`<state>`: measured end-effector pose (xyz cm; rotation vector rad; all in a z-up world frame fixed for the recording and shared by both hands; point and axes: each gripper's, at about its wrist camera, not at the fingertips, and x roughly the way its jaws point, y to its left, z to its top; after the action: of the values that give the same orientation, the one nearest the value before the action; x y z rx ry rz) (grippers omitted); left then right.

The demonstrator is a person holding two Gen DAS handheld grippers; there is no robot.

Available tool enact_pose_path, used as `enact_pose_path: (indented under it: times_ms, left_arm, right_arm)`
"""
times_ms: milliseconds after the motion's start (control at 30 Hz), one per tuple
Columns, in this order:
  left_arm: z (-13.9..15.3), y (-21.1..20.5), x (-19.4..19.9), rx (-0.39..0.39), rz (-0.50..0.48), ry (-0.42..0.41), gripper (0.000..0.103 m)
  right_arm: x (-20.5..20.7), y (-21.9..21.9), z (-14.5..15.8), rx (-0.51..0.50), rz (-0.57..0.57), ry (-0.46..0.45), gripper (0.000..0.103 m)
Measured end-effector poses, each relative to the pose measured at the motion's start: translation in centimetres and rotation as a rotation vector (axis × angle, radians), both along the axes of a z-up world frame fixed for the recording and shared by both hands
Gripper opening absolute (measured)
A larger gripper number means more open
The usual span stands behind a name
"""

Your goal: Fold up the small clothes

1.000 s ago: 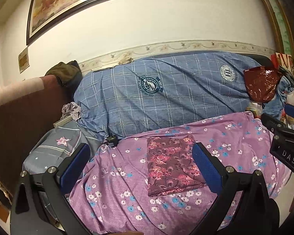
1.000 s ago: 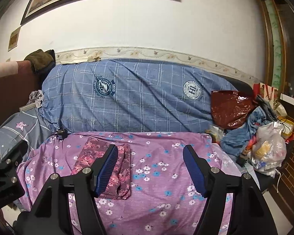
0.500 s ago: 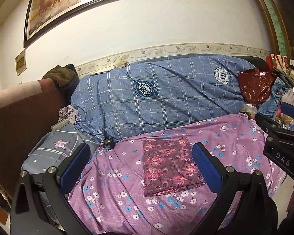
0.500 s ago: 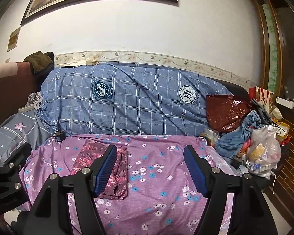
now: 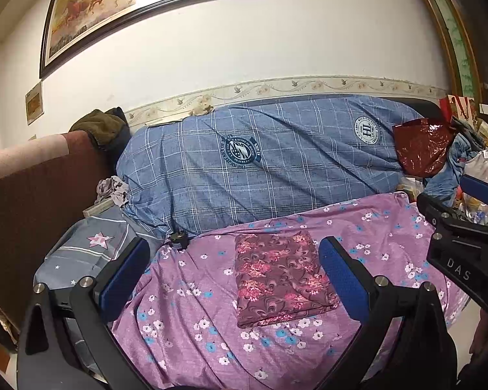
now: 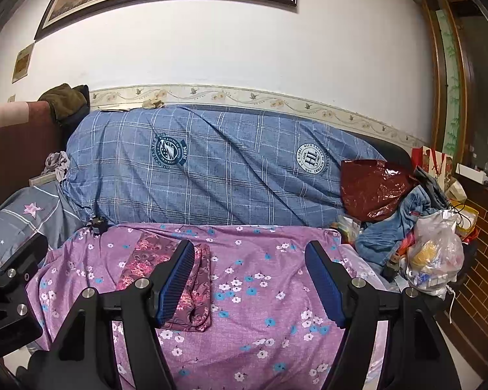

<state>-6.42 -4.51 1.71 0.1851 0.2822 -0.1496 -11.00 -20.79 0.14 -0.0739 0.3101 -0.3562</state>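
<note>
The small maroon cloth with a pink floral and swirl print (image 5: pixel 281 279) lies as a neat, flat rectangle on the purple bedspread dotted with white and blue flowers (image 5: pixel 390 234), its edges squared and its layers stacked. Judging by that shape, the folding of this piece looks finished, or very close to it; no loose corner or trailing hem shows from either view. No other small unfolded garment is to be seen on the spread, though heaps of clothing and bags sit at the far right, so I cannot tell whether more pieces wait their turn.

The left gripper (image 5: pixel 234 279) hangs in front of the spread with its blue-padded fingers (image 5: pixel 343 278) wide apart and nothing between them. In its view the folded cloth appears in the gap between the fingers, nearer the right-hand one, but lies beyond and below the tips, clear of both pads.

The right gripper (image 6: pixel 250 279) is likewise spread open and empty. From its camera the cloth sits off to the left, partly hidden behind the left finger (image 6: pixel 175 284), with only bare bedspread between the pads. Neither gripper touches the fabric.

Behind the spread a long bundle in blue checked fabric with round crests (image 6: pixel 211 169) leans against the wall.
</note>
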Motion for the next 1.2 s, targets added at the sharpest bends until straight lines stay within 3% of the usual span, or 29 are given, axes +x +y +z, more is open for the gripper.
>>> enact_pose_path:
  times_ms: [1200]
  left_arm:
    - [-1.0, 0.9, 2.0, -0.050, -0.018, 0.034, 0.103]
  right_arm:
    - [3.1, 1.1, -1.3, -0.026, -0.008, 0.046, 0.073]
